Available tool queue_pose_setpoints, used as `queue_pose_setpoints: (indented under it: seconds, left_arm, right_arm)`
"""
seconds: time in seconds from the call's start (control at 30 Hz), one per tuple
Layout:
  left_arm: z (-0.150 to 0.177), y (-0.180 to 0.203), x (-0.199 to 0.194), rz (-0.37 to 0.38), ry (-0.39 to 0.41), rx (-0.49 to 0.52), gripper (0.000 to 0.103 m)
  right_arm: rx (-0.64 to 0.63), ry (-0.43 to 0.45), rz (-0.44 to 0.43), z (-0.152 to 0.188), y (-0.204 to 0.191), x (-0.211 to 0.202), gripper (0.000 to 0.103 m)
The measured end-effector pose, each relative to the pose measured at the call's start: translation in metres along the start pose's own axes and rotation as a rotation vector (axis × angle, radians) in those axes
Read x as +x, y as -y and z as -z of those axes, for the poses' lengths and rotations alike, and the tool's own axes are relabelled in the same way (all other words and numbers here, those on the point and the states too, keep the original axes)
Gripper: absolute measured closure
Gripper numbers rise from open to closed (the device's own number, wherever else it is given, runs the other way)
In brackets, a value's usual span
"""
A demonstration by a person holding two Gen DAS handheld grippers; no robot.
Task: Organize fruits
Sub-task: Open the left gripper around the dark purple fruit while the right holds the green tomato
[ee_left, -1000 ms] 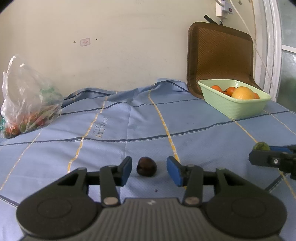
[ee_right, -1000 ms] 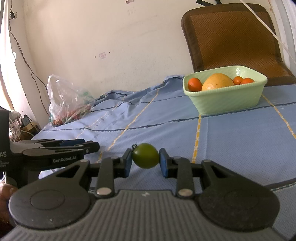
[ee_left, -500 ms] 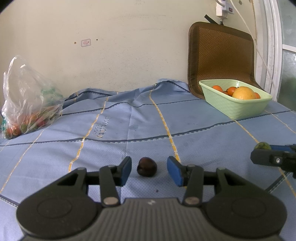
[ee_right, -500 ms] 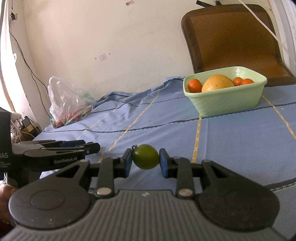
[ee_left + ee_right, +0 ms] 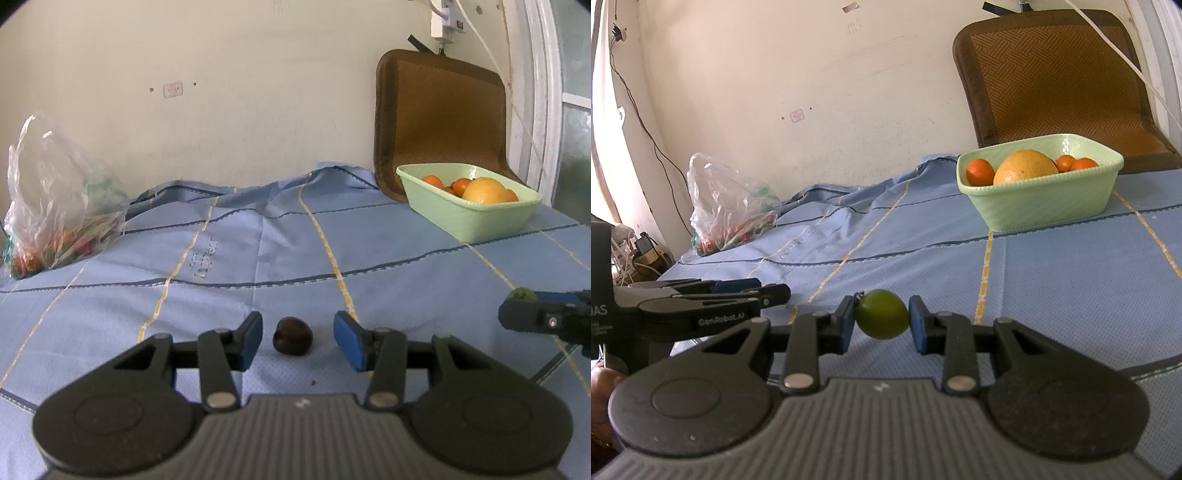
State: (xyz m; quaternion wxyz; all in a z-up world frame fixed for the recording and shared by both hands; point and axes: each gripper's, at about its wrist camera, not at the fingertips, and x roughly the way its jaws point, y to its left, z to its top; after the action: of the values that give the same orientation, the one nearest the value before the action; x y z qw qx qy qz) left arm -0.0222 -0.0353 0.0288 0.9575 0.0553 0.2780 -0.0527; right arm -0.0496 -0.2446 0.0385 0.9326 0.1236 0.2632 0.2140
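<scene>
Blue sheet [image 5: 406,280] with yellow stripes covers the bed. My right gripper [image 5: 882,319] clamps a green fruit [image 5: 882,314] off the sheet. My left gripper [image 5: 298,338] stands open around a dark fruit [image 5: 292,336] near the front edge, pads clear. Green basin [image 5: 1041,201] of oranges [image 5: 979,171] sits at the far right corner.

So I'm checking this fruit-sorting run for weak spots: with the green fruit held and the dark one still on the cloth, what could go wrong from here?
1. The right gripper pinches the round green fruit only at its sides; it might slip or bruise on the way to the green basket.
2. The dark fruit lies loose between the left gripper's open jaws; a nudge could roll it across the blue cloth.
</scene>
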Motion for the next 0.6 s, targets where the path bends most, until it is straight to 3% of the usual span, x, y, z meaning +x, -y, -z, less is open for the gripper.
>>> queue_pose_setpoints:
  seconds: [0.6]
  left_arm:
    - [-0.0005, -0.0003, -0.001, 0.03, -0.003, -0.011, 0.06]
  right_arm:
    - [0.009, 0.028, -0.031, -0.0018, 0.0027, -0.0042, 0.068]
